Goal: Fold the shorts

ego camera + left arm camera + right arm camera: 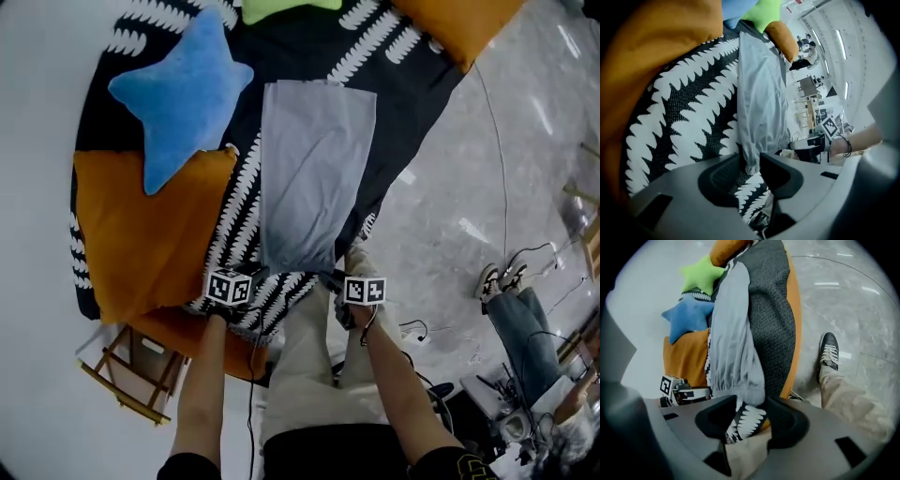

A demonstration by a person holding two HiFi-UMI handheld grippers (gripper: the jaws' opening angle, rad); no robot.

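Mid-fold, I'd say: grey shorts [314, 178] lie halved lengthwise just right of blue star cushion [183, 89]; left hand-held gripper [750, 165] and right hand-held gripper [752, 411] sit narrowly open at the gathered end farthest from the cushion, the left straddling a corner unpinched, so next is probably pinch both corners and carry them cushion-ward.

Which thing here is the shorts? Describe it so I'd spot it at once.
Find the black-and-white patterned blanket. Down its middle lie the shorts, a long flat strip of cloth. It is the only plain pale grey piece, unlike the orange cushion and blue star beside it.
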